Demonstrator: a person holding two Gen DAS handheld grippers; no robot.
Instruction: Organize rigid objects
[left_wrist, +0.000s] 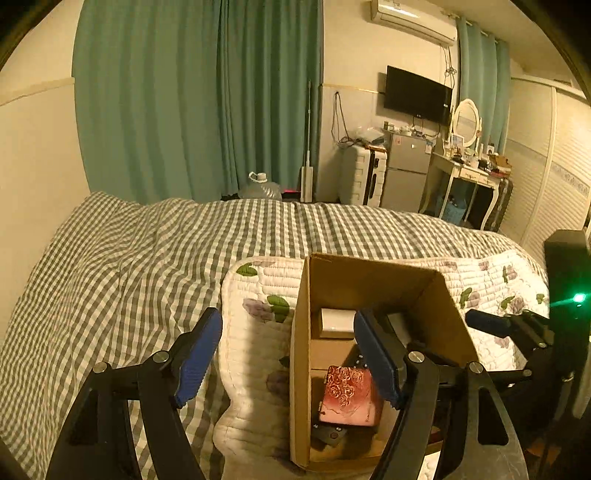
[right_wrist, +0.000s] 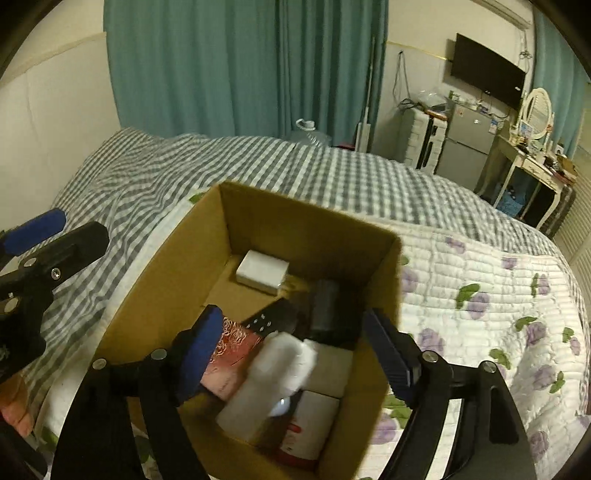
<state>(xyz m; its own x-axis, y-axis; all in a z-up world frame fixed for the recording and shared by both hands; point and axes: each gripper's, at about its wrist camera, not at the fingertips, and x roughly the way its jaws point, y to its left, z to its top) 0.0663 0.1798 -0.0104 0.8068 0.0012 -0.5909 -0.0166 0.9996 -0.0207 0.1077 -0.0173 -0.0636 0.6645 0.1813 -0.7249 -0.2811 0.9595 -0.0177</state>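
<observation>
The right gripper (right_wrist: 291, 354) stands spread over the cardboard box (right_wrist: 258, 206), pinching nothing; a blurred white bottle (right_wrist: 266, 380), probably light, stiff plastic, lies just below at six o'clock. Its smooth body is best taken across the middle. The left gripper (left_wrist: 288, 354), also spread, straddles the box wall at nine o'clock

Left gripper (left_wrist: 288, 360): jaws wide apart, nothing between the pads, pointing forward and down. Blue pads face each other; the black linkage arms splay outward toward the camera.

Right gripper (right_wrist: 295, 354): jaws wide apart, pads pressing on nothing, tilted steeply downward. Same blue pads on black linkage.

Each gripper shows at the edge of the other's view: the right one at the left view's right edge, the left one at the right view's left edge. They sit side by side, near, not touching.
</observation>
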